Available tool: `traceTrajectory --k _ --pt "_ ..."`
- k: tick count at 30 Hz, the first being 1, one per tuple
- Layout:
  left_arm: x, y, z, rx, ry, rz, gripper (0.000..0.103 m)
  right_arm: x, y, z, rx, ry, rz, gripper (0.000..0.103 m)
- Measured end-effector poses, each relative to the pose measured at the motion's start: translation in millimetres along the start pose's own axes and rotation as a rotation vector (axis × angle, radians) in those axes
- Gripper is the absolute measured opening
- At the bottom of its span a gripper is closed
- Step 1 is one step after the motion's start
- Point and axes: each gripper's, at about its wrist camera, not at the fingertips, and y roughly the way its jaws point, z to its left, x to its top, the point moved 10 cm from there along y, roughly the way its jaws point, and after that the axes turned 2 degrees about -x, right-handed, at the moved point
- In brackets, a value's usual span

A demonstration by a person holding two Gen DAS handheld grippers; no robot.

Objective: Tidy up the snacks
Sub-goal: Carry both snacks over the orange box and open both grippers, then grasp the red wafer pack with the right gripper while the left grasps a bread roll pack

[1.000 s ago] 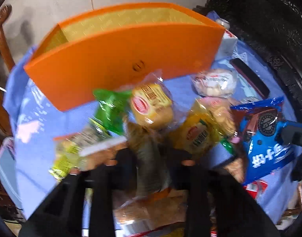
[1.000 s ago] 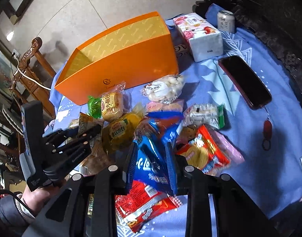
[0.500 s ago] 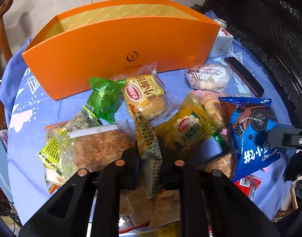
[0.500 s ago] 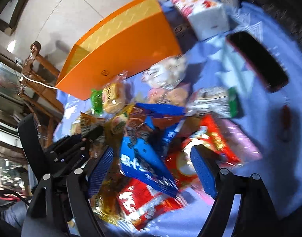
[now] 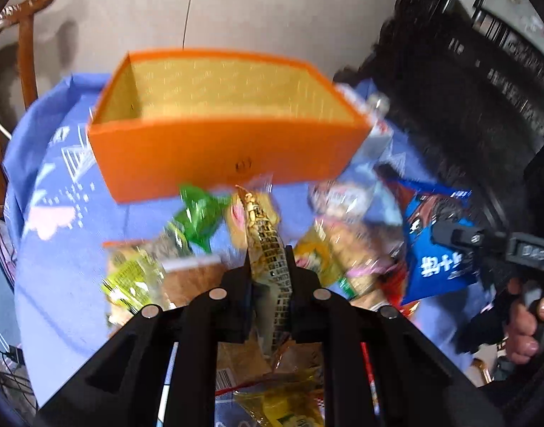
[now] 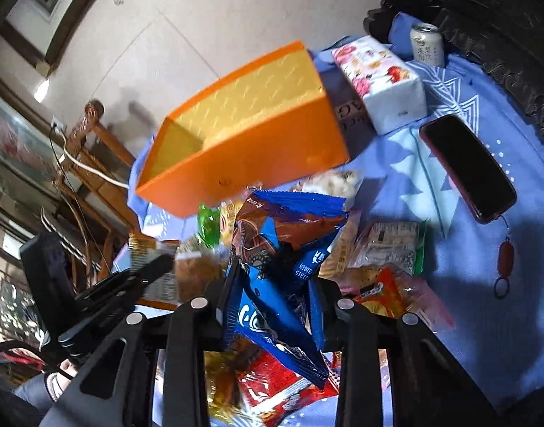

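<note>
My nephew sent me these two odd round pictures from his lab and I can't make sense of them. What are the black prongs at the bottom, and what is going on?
There is no robot here: a person holds a hand-operated claw in each hand, and a wide-angle camera on each claw looks forward along its two black prongs. That is why both pictures bulge.

One picture comes from the left claw. It is shut on a narrow gold-and-black checkered snack packet. The other comes from the right claw, whose jaws have just been closing and now grip a blue and brown crinkly snack bag.

Below lies a table under a blue patterned cloth, strewn with more wrapped snacks. Behind them stands an open orange cardboard box with a yellow lining, likely where the snacks go. A dark phone, a floral tissue pack and a drink can also sit there.
</note>
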Motion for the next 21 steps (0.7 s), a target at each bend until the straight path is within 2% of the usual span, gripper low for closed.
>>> traceTrajectory --k 4,9,12,13,14,15,16,17,19,21 --pt "44.9 -33.8 -2.4 -0.014 0.028 -0.101 0.013 30.2 -16.0 13.4 0.03 -0.018 -0.068 0.032" --pt "126.8 -50.0 2.8 -0.021 0.06 -0.225 0.013 96.5 -23.2 46.4 0.065 -0.093 -0.184 0.033" --pt "176.8 -40.4 14.3 -0.006 0.073 -0.248 0.015 147.0 -13.4 69.5 0.078 -0.145 -0.241 0.033" --pt "191.9 -34.7 20.5 0.01 0.07 -0.236 0.016 159.9 -10.0 73.6 0.077 -0.155 -0.25 0.036" --pt "206.1 -31.7 28.4 0.046 0.054 -0.231 0.035 176.9 -2.4 79.6 0.069 -0.163 -0.249 0.038" --pt "220.8 -33.0 38.4 0.101 0.017 -0.235 0.072 190.8 2.5 82.4 0.051 -0.155 -0.241 0.041" --pt "229.0 -39.6 43.8 0.135 -0.008 -0.256 0.084 200.3 1.4 84.4 0.042 -0.143 -0.241 0.055" --pt "237.5 -54.7 48.5 0.163 -0.026 -0.324 0.092 204.3 -2.8 87.3 0.035 -0.144 -0.255 0.074" --pt "239.7 -76.1 50.7 0.183 -0.009 -0.408 0.097 204.3 -21.1 92.1 -0.005 -0.187 -0.324 0.094" --pt "223.1 -84.8 57.8 0.234 0.026 -0.411 0.099 182.6 -28.0 95.8 0.005 -0.264 -0.327 0.095"
